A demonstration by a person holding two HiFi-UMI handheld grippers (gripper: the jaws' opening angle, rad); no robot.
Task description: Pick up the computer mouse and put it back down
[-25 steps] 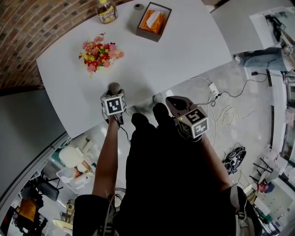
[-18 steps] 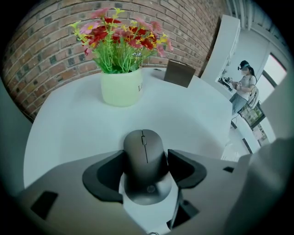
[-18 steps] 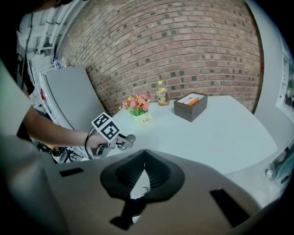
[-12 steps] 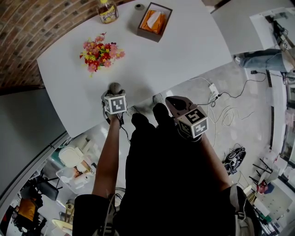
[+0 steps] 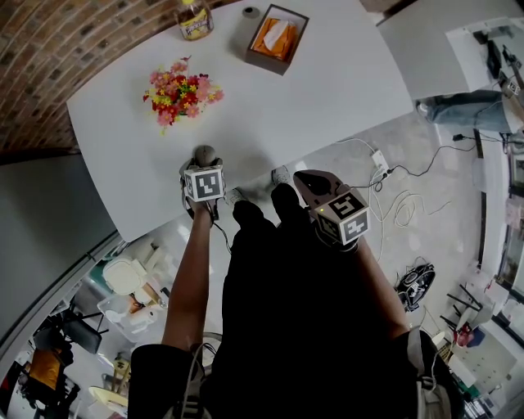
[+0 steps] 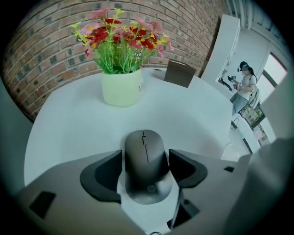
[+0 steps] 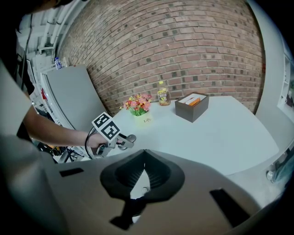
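A dark grey computer mouse [image 6: 146, 163] lies lengthwise between the jaws of my left gripper [image 6: 146, 170], and both pads touch its sides. In the head view the mouse [image 5: 203, 153] is over the near part of the white table [image 5: 327, 90], just ahead of the left gripper [image 5: 202, 168]. I cannot tell whether it rests on the table or hangs just above it. My right gripper [image 5: 313, 182] is off the table's near edge, over the floor. Its jaws [image 7: 144, 155] are shut with nothing in them. From the right gripper view the left gripper [image 7: 120, 140] shows with the mouse [image 7: 131, 137] at its tip.
A pot of red and pink flowers [image 5: 180, 90] stands beyond the mouse. At the table's far side are a brown tissue box [image 5: 277, 37], a bottle [image 5: 195, 18] and a small roll [image 5: 250, 12]. Cables [image 5: 393, 196] lie on the floor to the right. A person [image 6: 245, 82] stands far off.
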